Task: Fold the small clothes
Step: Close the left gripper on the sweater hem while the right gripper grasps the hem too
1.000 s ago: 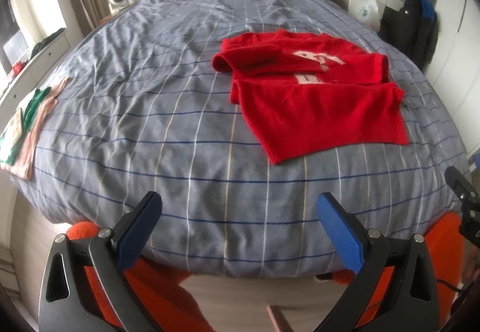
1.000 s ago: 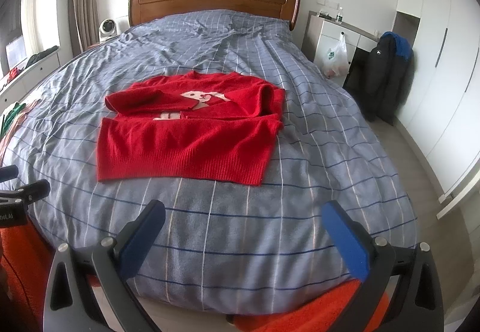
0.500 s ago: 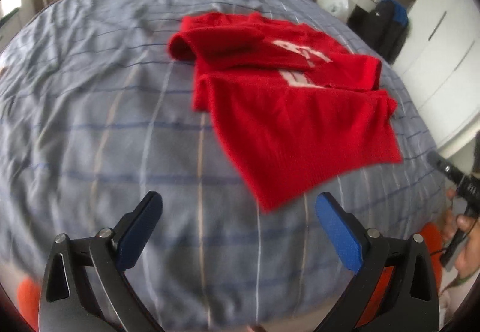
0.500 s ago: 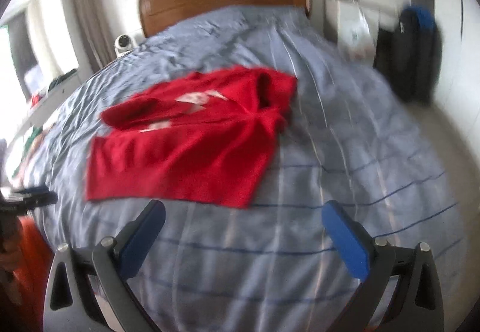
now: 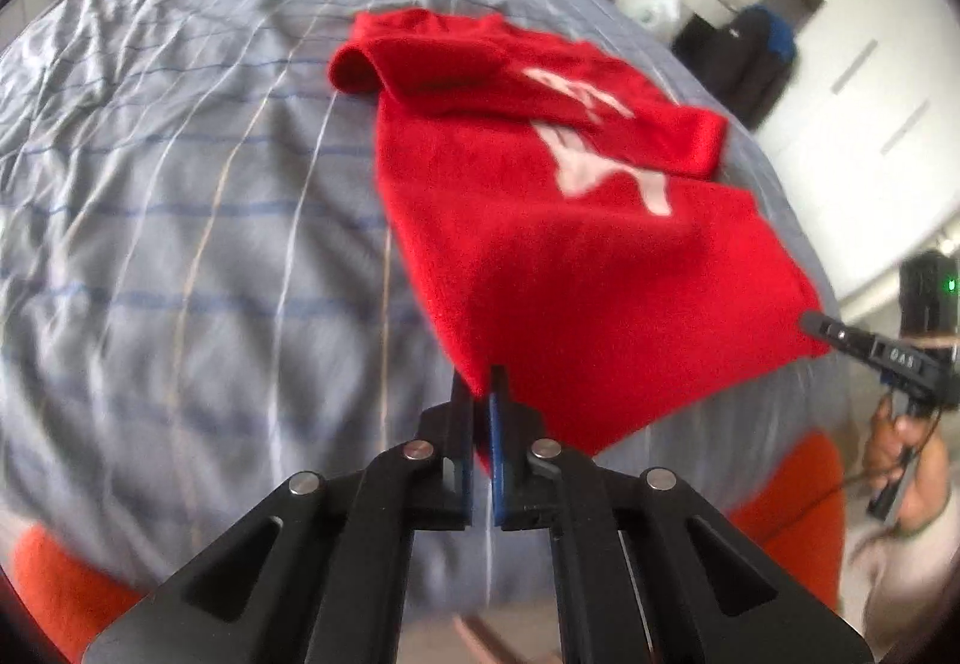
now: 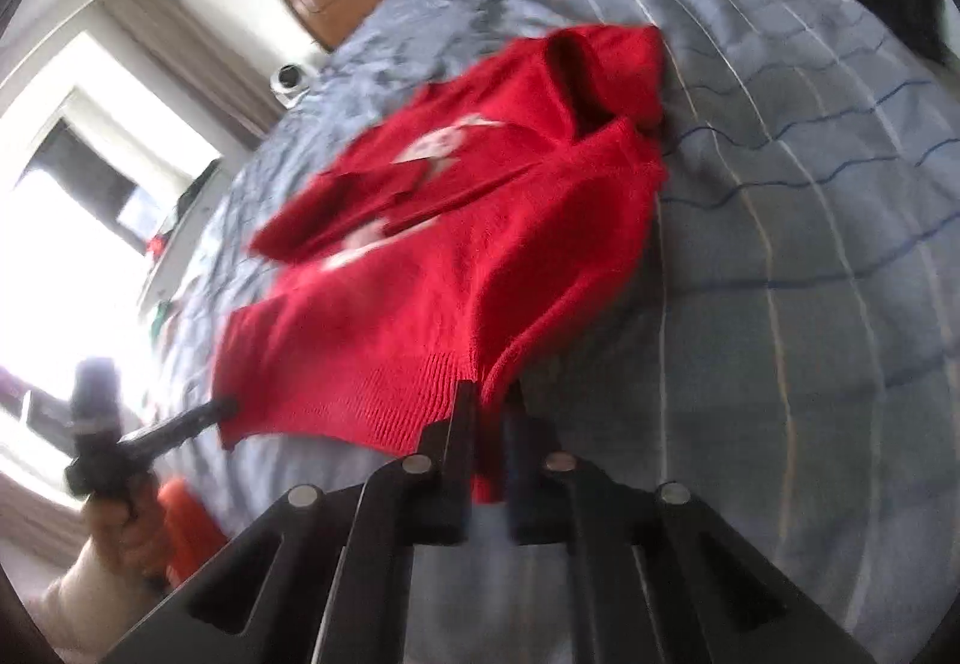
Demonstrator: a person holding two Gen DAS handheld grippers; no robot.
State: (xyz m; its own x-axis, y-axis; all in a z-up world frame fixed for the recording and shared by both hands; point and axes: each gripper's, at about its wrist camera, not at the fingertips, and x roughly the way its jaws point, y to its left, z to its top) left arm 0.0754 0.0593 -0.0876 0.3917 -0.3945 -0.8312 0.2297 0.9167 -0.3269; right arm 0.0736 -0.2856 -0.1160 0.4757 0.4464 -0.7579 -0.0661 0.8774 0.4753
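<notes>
Left tool (image 5: 482, 394) closed, pinching the near-left hem corner of the red sweater (image 5: 576, 256). Sweater lies on the grey checked bed (image 5: 180, 220), sleeve folded over the chest, white print showing. Right tool (image 5: 864, 346) tip at the sweater's near-right hem corner, by the bed's right edge; closure can't be judged. Frame blurred.

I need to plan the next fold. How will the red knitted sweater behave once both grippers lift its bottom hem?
The red knitted sweater will probably sag between the left gripper and right gripper, since its hem already bends where it is pinched. The thick knit looks fairly heavy. Its ribbed surface should resist slipping, and may drag on the striped grey duvet.
</notes>
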